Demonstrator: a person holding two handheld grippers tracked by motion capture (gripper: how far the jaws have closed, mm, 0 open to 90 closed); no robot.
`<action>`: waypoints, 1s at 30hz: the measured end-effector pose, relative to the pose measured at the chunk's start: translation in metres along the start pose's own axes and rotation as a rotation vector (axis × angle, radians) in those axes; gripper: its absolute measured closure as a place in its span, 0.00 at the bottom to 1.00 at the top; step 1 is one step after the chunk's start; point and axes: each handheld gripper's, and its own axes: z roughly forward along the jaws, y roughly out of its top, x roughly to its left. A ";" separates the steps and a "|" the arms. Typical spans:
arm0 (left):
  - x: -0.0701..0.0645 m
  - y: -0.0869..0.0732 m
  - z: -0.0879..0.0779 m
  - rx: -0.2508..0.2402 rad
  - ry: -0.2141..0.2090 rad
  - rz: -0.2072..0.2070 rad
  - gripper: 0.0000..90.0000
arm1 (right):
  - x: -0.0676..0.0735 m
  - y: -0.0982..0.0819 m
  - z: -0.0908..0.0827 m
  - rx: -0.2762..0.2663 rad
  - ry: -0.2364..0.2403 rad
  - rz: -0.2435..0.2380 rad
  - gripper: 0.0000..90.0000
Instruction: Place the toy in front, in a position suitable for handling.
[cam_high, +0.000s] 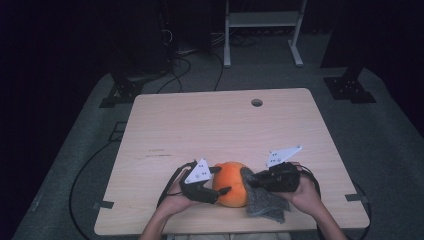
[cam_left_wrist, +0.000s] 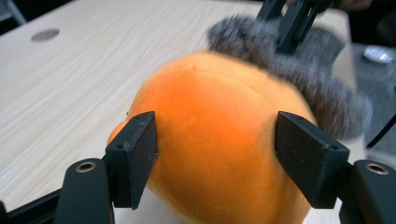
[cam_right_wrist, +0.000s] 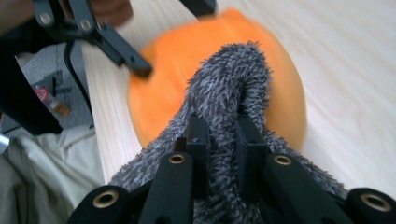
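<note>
At the near edge of the wooden table, the left gripper straddles the orange plush ball, one jaw against each of its sides. The ball sits between the two grippers, with the grey fuzzy cloth draped against its right side. The right gripper pinches a fold of that cloth tightly between nearly closed jaws.

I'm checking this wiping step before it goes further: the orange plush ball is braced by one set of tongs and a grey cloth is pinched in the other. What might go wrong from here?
1. The left tongs flank the orange plush ball low on its rounded sides; it may squirt out under pressure.
2. The right tongs pinch a narrow fold of the grey fuzzy cloth; rubbing may tug it free.
3. The ball sits near the table front edge and may roll off.
</note>
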 end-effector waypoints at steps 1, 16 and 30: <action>0.001 -0.001 0.000 0.004 0.003 -0.007 0.34 | -0.002 -0.001 -0.002 0.011 -0.016 0.009 0.87; -0.002 0.004 0.010 0.013 0.018 -0.052 0.24 | 0.009 0.005 0.011 0.022 0.020 -0.049 0.87; -0.002 0.004 0.006 -0.120 0.076 -0.022 0.29 | 0.002 0.005 0.012 -0.057 -0.064 -0.011 0.87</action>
